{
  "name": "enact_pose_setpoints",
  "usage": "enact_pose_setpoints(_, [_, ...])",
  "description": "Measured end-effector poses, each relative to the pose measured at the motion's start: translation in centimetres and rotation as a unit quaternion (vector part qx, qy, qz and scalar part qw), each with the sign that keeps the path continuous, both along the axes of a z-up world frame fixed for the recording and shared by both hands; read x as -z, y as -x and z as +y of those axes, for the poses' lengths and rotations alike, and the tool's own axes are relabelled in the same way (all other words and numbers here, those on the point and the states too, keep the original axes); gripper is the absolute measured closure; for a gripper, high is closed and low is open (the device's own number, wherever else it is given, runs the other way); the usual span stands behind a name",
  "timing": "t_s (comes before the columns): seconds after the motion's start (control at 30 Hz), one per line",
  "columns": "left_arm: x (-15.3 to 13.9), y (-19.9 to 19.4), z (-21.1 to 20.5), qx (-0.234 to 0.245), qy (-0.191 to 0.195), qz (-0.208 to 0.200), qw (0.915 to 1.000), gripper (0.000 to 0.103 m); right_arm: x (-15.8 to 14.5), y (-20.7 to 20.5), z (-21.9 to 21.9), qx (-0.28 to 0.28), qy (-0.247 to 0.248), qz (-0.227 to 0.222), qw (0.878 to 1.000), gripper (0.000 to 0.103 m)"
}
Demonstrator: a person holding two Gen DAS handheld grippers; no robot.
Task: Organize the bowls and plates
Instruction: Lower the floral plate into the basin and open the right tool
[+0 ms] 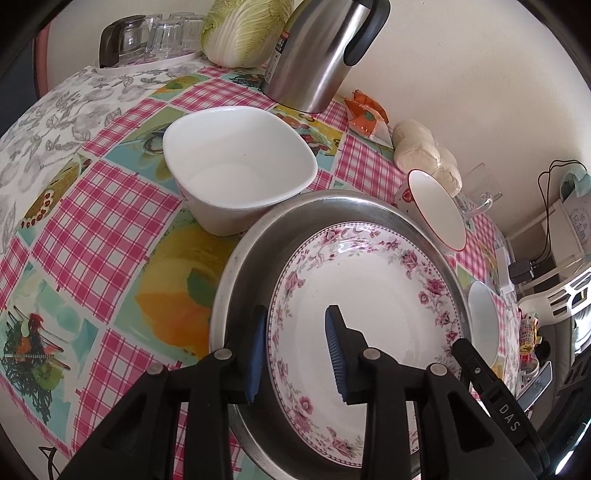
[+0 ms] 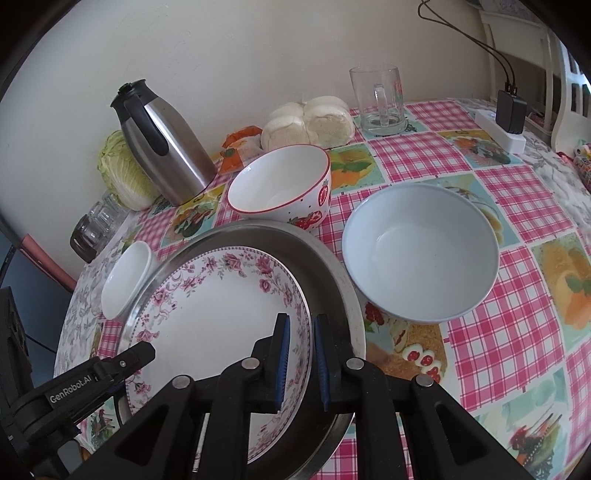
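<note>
The floral plate [image 1: 369,295] [image 2: 221,314] is lying inside the metal tray [image 1: 240,266] [image 2: 325,258], which is sitting on the checked surface [image 1: 110,221] [image 2: 498,350].

The left gripper [image 1: 297,354] is straddling the plate's near rim with its jaws spread apart: one blue pad [image 1: 256,354] is sitting outside the rim, the other over the plate's well. It is released, not pinching.

The right gripper [image 2: 301,363] is straddling the opposite rim with only a narrow gap between its pads [image 2: 283,363]. Whether they are actually pressing the rim cannot be told.

A square white bowl [image 1: 236,173] [image 2: 125,277] is standing just beside the tray on one side. A strawberry bowl [image 1: 437,210] [image 2: 280,184] is standing behind the tray, and a pale blue bowl [image 2: 421,251] [image 1: 484,317] is standing on the other side.

Farther back, a steel jug [image 1: 321,48] [image 2: 162,144], a cabbage [image 1: 243,29] [image 2: 123,173], bagged buns [image 1: 424,151] [image 2: 310,122] and a glass mug [image 2: 380,99] are lining the wall.
</note>
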State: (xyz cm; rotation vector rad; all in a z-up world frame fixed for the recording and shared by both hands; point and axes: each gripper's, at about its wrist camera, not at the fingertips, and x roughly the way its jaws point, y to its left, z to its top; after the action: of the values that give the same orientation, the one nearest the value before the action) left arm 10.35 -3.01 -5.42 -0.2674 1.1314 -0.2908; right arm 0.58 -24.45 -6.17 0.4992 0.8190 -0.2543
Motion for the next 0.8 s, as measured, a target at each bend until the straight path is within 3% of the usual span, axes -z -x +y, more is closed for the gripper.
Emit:
enact_pose_setpoints(0.07, [0.1, 0.0, -0.2, 0.001, 0.0, 0.005, 1.0, 0.069, -0.2, 0.2, -0.2, 0.007, 0.005, -0.001, 1.0, 0.076])
enact_pose_setpoints(0.23, [-0.5, 0.8, -1.2, 0.012, 0.001, -0.002, 0.9999, 0.049, -1.4, 0.9, -0.7, 0.014, 0.002, -0.019, 1.0, 0.073])
enact_pose_setpoints(0.37, [-1.3, 1.4, -1.7, 0.013, -0.017, -0.013, 0.9997, 0.031, -2.5, 1.4, -0.7, 0.02, 0.009, -0.035, 0.999, 0.055])
enact_pose_setpoints(0.47, [-1.7, 1.5, -1.7, 0.013, -0.025, -0.02, 0.9994, 0.03, -3.2, 1.7, -0.6, 0.022, 0.022, -0.044, 0.999, 0.035])
enact_pose_setpoints(0.57, [-2.2, 1.7, -1.6, 0.011, -0.028, -0.034, 0.999, 0.027, -3.5, 1.8, -0.4, 0.016, 0.033, -0.046, 0.998, 0.028])
enact_pose_setpoints(0.63, [-2.5, 1.8, -1.6, 0.009, -0.032, -0.042, 0.9985, 0.014, -3.6, 1.8, -0.3, 0.015, 0.04, -0.046, 0.998, 0.023])
enact_pose_setpoints(0.8, [-2.8, 1.9, -1.7, 0.009, -0.033, -0.055, 0.9979, 0.013, -3.5, 1.9, -0.4, 0.013, 0.041, -0.044, 0.998, 0.017])
